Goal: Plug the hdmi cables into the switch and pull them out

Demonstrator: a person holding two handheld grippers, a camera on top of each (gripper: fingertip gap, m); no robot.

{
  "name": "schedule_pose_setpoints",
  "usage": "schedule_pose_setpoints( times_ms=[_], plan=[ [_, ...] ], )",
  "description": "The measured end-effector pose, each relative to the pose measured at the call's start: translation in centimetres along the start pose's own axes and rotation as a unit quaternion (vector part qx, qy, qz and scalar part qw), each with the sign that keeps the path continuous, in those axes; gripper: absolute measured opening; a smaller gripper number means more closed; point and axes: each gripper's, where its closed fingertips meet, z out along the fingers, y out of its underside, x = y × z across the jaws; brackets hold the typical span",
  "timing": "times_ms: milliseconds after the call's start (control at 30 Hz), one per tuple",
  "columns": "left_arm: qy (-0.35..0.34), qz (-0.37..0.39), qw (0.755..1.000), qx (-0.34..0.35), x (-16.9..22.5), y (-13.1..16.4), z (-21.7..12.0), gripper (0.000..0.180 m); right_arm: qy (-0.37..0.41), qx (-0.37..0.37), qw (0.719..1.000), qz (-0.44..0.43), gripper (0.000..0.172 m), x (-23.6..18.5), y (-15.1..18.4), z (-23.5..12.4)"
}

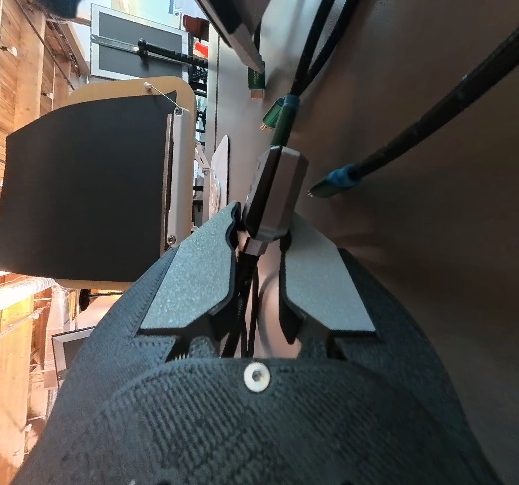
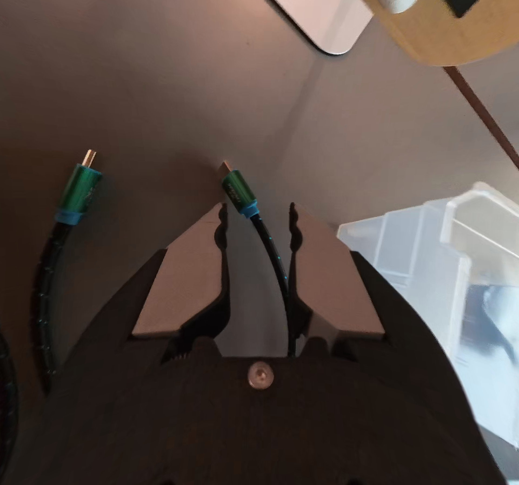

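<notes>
In the left wrist view my left gripper [image 1: 264, 219] is shut on the near end of the grey and black HDMI switch [image 1: 280, 190], which points away from me. A black cable [image 1: 247, 275] leaves the switch's near end and runs back between the fingers. A green HDMI plug [image 1: 332, 186] lies free to the right, and another [image 1: 271, 117] lies just past the switch's far end. My right gripper [image 2: 257, 207] is open. A green plug with a blue collar [image 2: 238, 193] lies just ahead of its tips, its cable [image 2: 269, 247] running between the unpressed fingers. That gripper also shows in the left wrist view [image 1: 247, 47].
A second green plug [image 2: 81, 190] lies to the left on the grey table [image 2: 168, 92]. A clear plastic box [image 2: 421, 261] stands at the right. A white pad [image 2: 309, 8] and a wooden board [image 2: 449, 30] are farther off. A dark panel [image 1: 84, 185] stands left of the switch. My hands' fingertips stand some 20 cm from each other. The dark panel [image 1: 84, 185] is about 35 cm from both grippers' fingertips.
</notes>
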Motion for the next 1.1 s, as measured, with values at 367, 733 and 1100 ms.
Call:
schedule_pose_setpoints(
  times_ms=[367,733,1100],
  plan=[
    [-0.054,0.042,0.997,-0.028,-1.4,0.6,0.1,0.024,-0.090,0.064,0.990,-0.083,0.011,-4.5,-0.8,-3.3],
    [-0.107,0.093,0.988,-0.059,-2.5,0.9,0.4,0.022,-0.131,0.273,0.952,0.053,0.009,-1.7,-5.3,-17.6],
    [-0.111,0.105,0.986,-0.062,-2.4,0.8,0.5,0.022,-0.471,0.256,0.837,0.115,0.012,-10.2,-4.7,-21.5]
  ],
)
